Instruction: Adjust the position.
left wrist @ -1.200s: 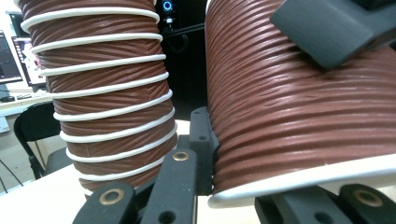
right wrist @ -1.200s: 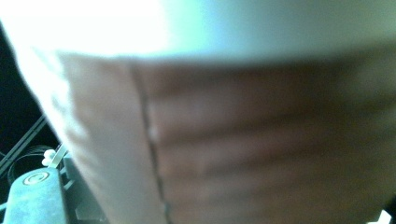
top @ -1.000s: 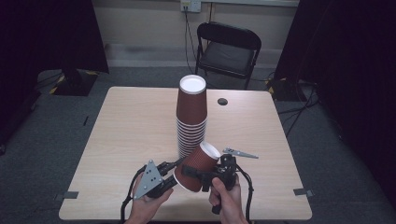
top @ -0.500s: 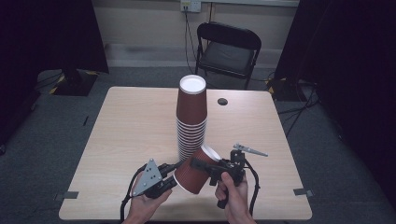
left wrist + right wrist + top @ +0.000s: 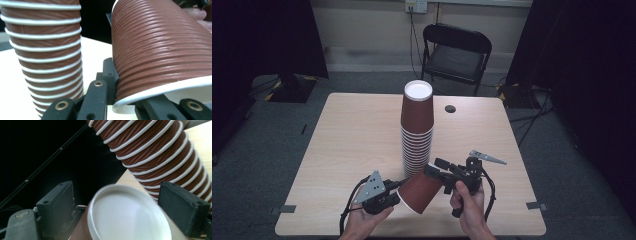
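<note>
- Wooden table (image 5: 352,145), black folding chair (image 5: 455,50) behind it.
- Left gripper (image 5: 393,195) clamps the rim of a tilted brown paper cup (image 5: 419,190); inside not visible.
- Right gripper (image 5: 434,170) jaws straddle that cup's white base, touching or not: can't tell.
- Upside-down cup stack (image 5: 417,125) just beyond both grippers.

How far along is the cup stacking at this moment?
Done: a tall stack of upturned cups stands mid-table. In hand: one loose cup lies tilted between both grippers; the left gripper pinches its rim, with one jaw inside and one outside, while the right gripper straddles its white base with jaws open, not clamped. Left: the cup is not on the stack; whether it goes there is a guess.
</note>
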Motion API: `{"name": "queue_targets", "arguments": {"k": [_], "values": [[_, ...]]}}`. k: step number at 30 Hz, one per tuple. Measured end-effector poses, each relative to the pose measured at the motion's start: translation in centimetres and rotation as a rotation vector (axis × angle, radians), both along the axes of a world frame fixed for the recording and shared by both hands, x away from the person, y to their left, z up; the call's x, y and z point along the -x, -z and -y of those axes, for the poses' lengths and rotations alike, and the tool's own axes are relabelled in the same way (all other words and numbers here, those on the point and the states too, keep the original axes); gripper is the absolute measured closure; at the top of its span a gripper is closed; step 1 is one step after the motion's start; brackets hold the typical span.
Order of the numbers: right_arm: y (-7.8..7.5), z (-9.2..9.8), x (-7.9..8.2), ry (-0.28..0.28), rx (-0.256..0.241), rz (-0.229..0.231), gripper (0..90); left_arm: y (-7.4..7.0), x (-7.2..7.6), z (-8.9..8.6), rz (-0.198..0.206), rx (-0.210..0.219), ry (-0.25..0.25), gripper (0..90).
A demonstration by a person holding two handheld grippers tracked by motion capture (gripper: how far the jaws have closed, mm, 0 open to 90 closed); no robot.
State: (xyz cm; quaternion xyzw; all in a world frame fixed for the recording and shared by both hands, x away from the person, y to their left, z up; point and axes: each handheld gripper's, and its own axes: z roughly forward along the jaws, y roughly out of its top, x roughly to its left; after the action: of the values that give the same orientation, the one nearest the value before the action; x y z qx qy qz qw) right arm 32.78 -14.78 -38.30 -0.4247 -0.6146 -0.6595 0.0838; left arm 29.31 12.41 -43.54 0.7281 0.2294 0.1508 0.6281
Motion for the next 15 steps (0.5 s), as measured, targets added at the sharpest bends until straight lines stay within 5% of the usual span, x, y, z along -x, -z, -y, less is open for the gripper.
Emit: {"name": "queue_targets", "arguments": {"k": [8, 15], "values": [[-0.4, 0.6, -0.1, 0.008, 0.043, 0.053, 13.3, 0.3, -0.3, 0.0, -0.055, -0.058, 0.037, 84.1], [-1.0, 1.2, 0.1, -0.049, 0.108, 0.116, 17.1, -0.1, -0.5, -0.1, -0.100, -0.094, 0.073, 85.2]]}}
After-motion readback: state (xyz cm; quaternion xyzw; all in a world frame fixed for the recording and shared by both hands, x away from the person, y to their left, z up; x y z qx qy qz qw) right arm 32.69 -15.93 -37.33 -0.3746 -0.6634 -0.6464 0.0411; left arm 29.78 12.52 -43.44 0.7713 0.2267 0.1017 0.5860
